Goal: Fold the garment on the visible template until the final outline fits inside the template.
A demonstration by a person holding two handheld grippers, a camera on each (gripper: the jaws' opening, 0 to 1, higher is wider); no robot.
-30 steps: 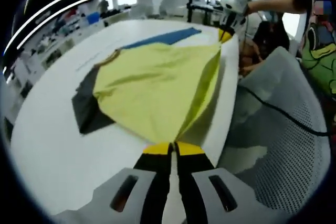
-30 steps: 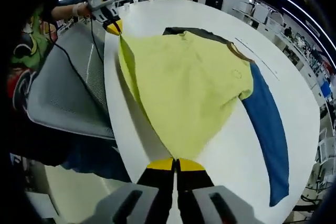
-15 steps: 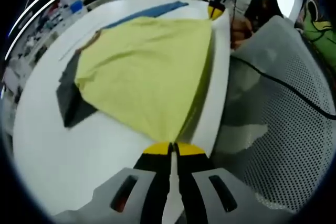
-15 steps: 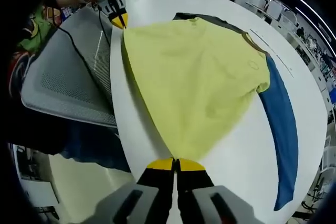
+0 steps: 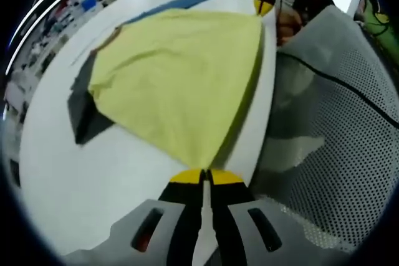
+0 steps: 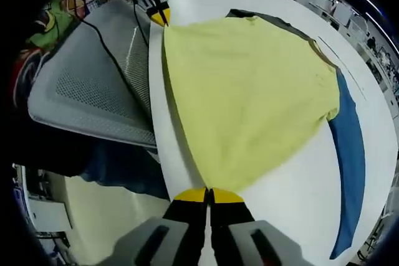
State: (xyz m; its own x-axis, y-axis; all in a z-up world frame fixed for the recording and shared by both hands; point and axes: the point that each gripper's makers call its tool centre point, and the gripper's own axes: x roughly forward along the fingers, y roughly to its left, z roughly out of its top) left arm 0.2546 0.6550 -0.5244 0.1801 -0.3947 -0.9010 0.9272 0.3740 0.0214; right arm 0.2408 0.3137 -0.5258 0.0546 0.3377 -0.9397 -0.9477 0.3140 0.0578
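A yellow shirt (image 5: 174, 79) with one dark grey sleeve (image 5: 84, 113) and one blue sleeve (image 6: 349, 154) lies spread on the white table (image 5: 68, 179). My left gripper (image 5: 204, 175) is shut on one hem corner of the yellow shirt; my right gripper (image 6: 209, 194) is shut on the other hem corner of the shirt (image 6: 249, 98). The hem hangs taut between them along the table edge. In the left gripper view the right gripper (image 5: 264, 4) shows at the far corner, and in the right gripper view the left gripper (image 6: 157, 14) does.
A grey mesh chair back (image 5: 336, 135) stands close beside the table edge, also seen as the chair (image 6: 93, 85) in the right gripper view, with a black cable (image 6: 106, 48) draped over it. A thin line (image 6: 346, 70) is marked on the table beyond the collar.
Both views have shifted as my hands moved; the shirt body now lies flatter and wider on the table, with the hem stretched straighter along the edge. Both grips are unchanged.
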